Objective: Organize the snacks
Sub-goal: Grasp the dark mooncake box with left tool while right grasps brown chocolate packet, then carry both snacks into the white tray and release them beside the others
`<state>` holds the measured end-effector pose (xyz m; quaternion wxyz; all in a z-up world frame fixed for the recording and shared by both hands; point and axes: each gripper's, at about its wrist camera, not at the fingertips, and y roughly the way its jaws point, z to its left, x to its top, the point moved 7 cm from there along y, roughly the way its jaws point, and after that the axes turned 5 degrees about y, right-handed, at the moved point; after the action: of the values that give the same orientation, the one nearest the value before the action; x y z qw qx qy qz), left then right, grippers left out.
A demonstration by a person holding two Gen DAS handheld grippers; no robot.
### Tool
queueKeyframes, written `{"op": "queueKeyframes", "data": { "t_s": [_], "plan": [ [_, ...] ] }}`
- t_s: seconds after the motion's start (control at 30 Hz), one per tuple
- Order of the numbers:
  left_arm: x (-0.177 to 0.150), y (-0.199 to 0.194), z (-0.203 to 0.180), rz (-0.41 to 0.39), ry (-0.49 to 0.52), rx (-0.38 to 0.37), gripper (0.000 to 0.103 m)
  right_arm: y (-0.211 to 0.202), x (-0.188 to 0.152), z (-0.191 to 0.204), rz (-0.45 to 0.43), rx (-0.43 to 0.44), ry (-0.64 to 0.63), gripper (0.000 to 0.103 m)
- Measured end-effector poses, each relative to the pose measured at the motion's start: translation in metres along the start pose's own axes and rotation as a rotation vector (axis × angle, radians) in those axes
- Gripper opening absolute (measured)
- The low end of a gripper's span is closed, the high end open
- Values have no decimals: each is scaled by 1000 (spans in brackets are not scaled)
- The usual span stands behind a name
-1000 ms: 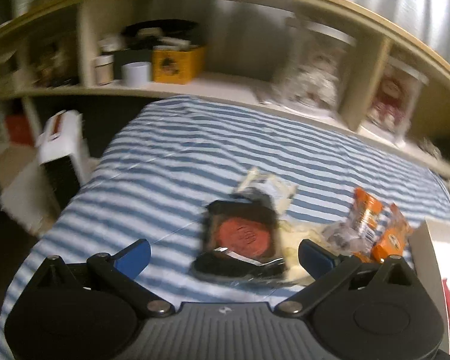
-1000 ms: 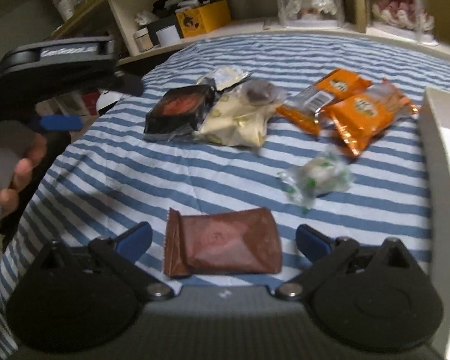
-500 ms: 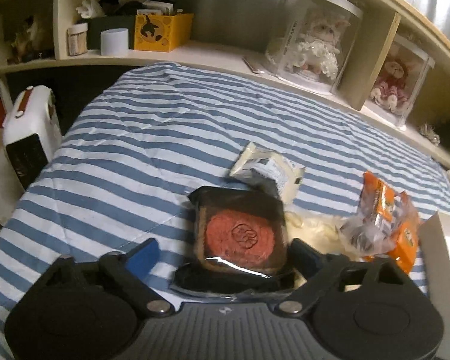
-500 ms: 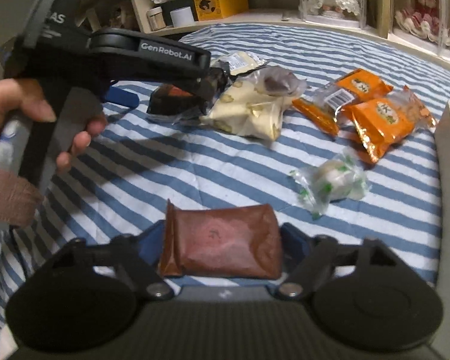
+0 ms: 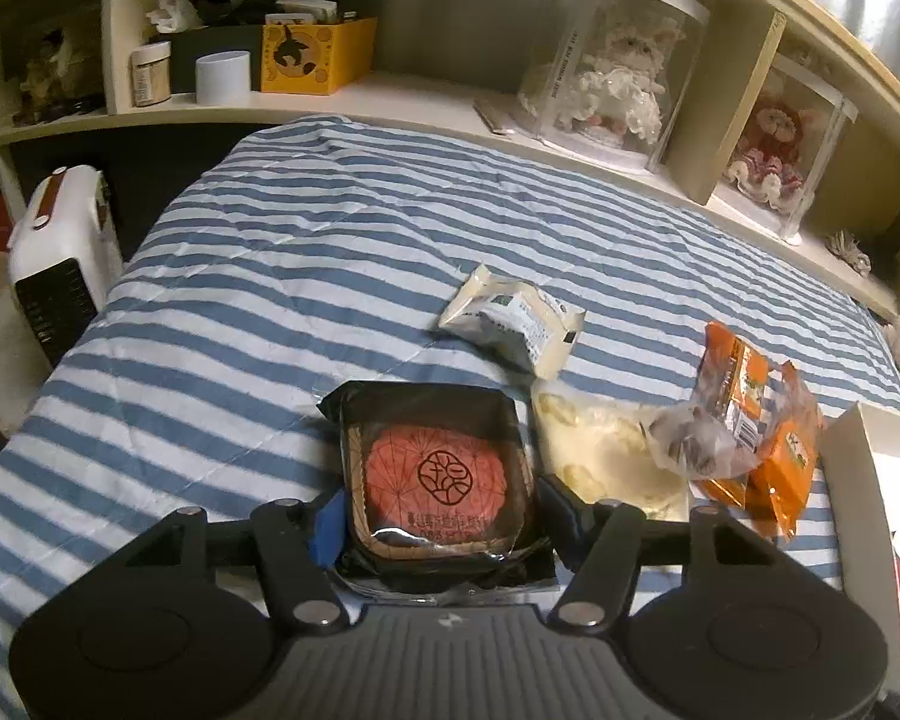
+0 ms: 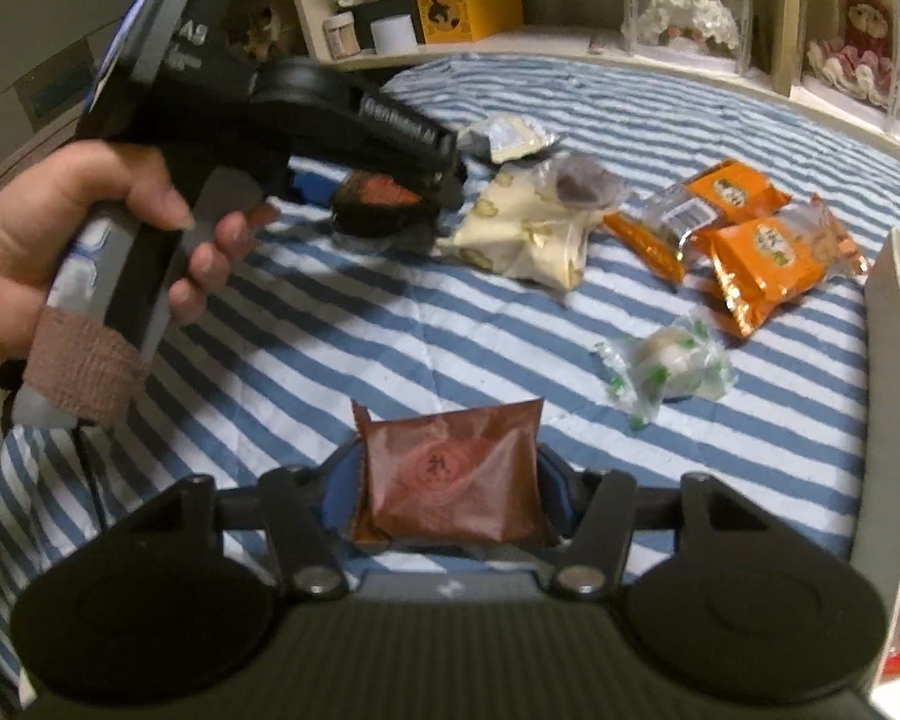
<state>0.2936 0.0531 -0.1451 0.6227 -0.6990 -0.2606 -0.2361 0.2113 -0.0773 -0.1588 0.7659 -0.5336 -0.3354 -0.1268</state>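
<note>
Right wrist view: my right gripper (image 6: 447,489) pinches the brown packet (image 6: 447,480) by its sides; light, crinkly, slippery. My left gripper (image 5: 435,513) clamps the black mooncake pack (image 5: 435,468), beyond it.

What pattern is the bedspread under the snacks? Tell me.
Blue and white stripes on the bedspread, clearest in the left wrist view.

Black-wrapped red mooncake (image 5: 435,477) and brown packet (image 6: 450,480) flat on striped bed; orange packs (image 6: 768,252), cream bag (image 6: 534,228) beyond.
</note>
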Motion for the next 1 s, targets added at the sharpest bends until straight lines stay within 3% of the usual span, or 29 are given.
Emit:
{"op": "queueKeyframes", "data": {
  "t_s": [0.43,1.0],
  "plan": [
    [-4,-62,-13,-65,-14,-17,65,-46,15,-26,-104,-19,72,64],
    [-12,-139,-50,-161,-26,-118,65,-118,37,-75,-264,-82,179,64]
  ]
}}
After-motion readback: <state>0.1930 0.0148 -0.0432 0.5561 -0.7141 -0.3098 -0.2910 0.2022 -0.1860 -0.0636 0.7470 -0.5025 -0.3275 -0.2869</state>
